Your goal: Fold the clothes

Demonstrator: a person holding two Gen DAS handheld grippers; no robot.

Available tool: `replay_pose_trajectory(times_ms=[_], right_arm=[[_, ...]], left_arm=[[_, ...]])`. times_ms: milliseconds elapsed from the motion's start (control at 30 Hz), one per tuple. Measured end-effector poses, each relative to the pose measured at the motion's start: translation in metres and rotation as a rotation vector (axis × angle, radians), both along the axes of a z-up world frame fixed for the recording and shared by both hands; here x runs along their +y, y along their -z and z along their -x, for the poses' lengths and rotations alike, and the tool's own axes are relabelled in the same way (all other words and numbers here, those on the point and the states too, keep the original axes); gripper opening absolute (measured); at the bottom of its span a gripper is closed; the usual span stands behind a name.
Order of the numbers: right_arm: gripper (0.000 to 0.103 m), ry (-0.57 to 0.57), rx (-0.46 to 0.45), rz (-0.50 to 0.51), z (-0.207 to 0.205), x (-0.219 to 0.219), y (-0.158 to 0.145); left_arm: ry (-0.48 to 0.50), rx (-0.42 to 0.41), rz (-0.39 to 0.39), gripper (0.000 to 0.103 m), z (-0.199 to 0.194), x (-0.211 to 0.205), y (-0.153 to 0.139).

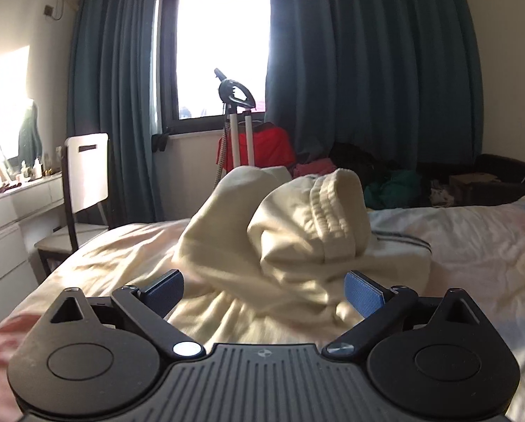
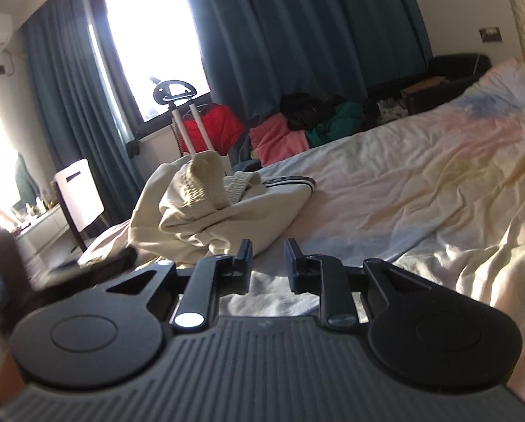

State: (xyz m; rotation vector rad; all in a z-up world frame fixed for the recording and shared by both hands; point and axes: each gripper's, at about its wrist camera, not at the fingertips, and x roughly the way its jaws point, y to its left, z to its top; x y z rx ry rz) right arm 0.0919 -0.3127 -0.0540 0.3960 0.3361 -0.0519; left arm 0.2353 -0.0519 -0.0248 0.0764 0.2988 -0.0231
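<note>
A crumpled cream garment (image 1: 297, 232) with a ribbed cuff or waistband (image 1: 329, 204) lies heaped on the bed (image 1: 473, 246). Dark stripes (image 1: 403, 237) run along one of its edges. My left gripper (image 1: 264, 292) is open wide just in front of the heap, its blue pads (image 1: 364, 295) on either side of the near folds and holding nothing. In the right wrist view the same garment (image 2: 206, 207) lies ahead and to the left. My right gripper (image 2: 269, 256) is open by a narrow gap over the sheet (image 2: 403, 176), short of the cloth, with nothing between its fingers.
Past the bed's left edge stand a white-backed chair (image 1: 86, 172) and a white desk (image 1: 16, 204). A garment steamer (image 1: 234, 95) and a red item (image 1: 269, 147) stand under the window. Piled clothes (image 2: 297, 130) lie along the far side. Something dark and blurred (image 2: 2, 274) is at the left edge.
</note>
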Motion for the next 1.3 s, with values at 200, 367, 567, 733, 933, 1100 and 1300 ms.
replay_pose_trajectory(times_ms=[200, 367, 567, 733, 933, 1100, 1300], right_arm=[[0.023, 0.002, 0.086, -0.062, -0.037, -0.016, 0.036], [0.023, -0.003, 0.137, -0.120, -0.064, -0.022, 0.060], [0.023, 0.004, 0.143, -0.151, -0.071, -0.030, 0.075], [0.023, 0.024, 0.125, -0.162, -0.071, -0.034, 0.075], [0.023, 0.012, 0.034, -0.083, -0.053, -0.021, 0.054], [0.023, 0.004, -0.052, -0.003, -0.025, -0.011, 0.026], [0.024, -0.042, -0.027, 0.101, 0.009, 0.008, 0.001]], left_arm=[[-0.002, -0.004, 0.042, 0.088, -0.123, -0.037, -0.008], [-0.085, 0.072, -0.074, 0.064, -0.195, -0.063, -0.001], [-0.091, 0.007, -0.064, 0.019, -0.197, -0.063, -0.019], [-0.065, -0.090, 0.076, 0.016, -0.123, -0.028, -0.059], [0.031, -0.154, 0.160, 0.015, 0.007, 0.023, -0.099], [0.085, -0.131, 0.213, 0.015, 0.098, 0.064, -0.098], [0.030, -0.019, 0.211, 0.015, 0.153, 0.139, -0.062]])
